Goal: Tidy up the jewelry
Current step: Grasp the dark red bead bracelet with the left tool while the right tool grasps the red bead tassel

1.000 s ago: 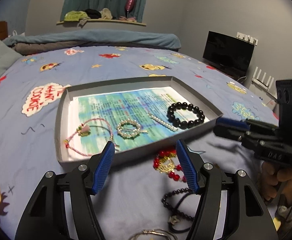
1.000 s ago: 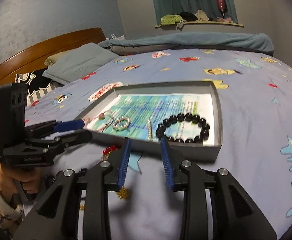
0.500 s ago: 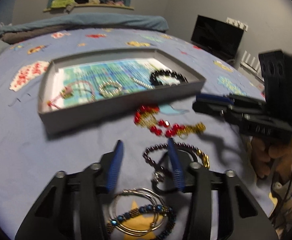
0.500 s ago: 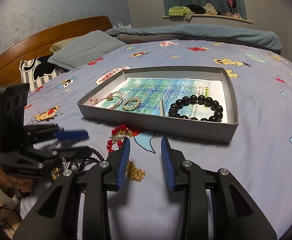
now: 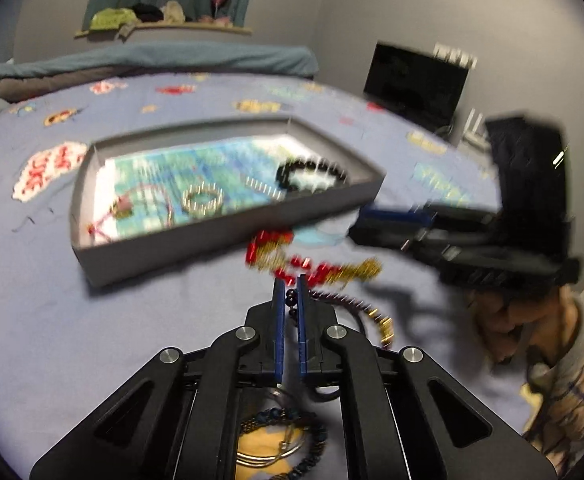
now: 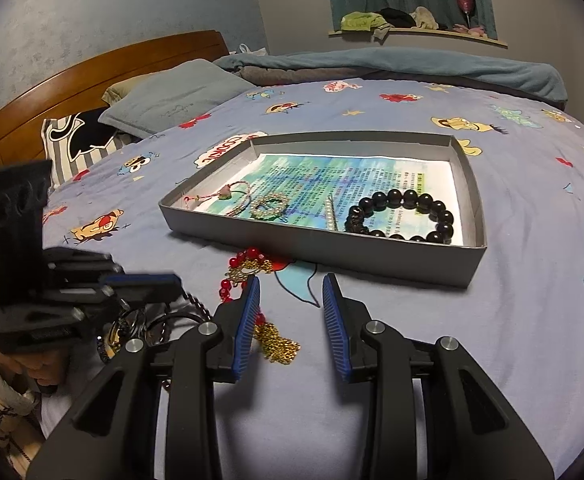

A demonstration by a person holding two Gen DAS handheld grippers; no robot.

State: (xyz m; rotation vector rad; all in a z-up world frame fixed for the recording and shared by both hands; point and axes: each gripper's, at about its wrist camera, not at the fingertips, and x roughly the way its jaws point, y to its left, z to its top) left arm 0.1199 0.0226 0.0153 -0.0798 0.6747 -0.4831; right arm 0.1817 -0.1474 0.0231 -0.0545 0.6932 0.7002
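Note:
A grey tray (image 6: 324, 240) (image 5: 227, 236) lies on the bed and holds a black bead bracelet (image 6: 402, 216), a pearl ring bracelet (image 6: 268, 205), a pink cord bracelet (image 6: 223, 194) and a pearl bar (image 6: 332, 214). In front of it lies a red and gold bead necklace (image 6: 247, 264) (image 5: 312, 264). My left gripper (image 5: 290, 285) (image 6: 143, 282) is shut on a dark bead bracelet (image 5: 348, 304). My right gripper (image 6: 292, 292) (image 5: 396, 216) is open and empty, just short of the tray's near wall.
Thin silver bangles and a blue bead bracelet (image 5: 283, 440) lie under my left gripper. The bed has a cartoon print sheet (image 6: 532, 320). Pillows (image 6: 171, 96) and a wooden headboard (image 6: 91, 68) are to the left, a rolled duvet (image 6: 412, 68) at the far end.
My left gripper has closed on the dark bead bracelet, where it was open above the loose jewelry before. My right gripper has drawn back a little from the tray.

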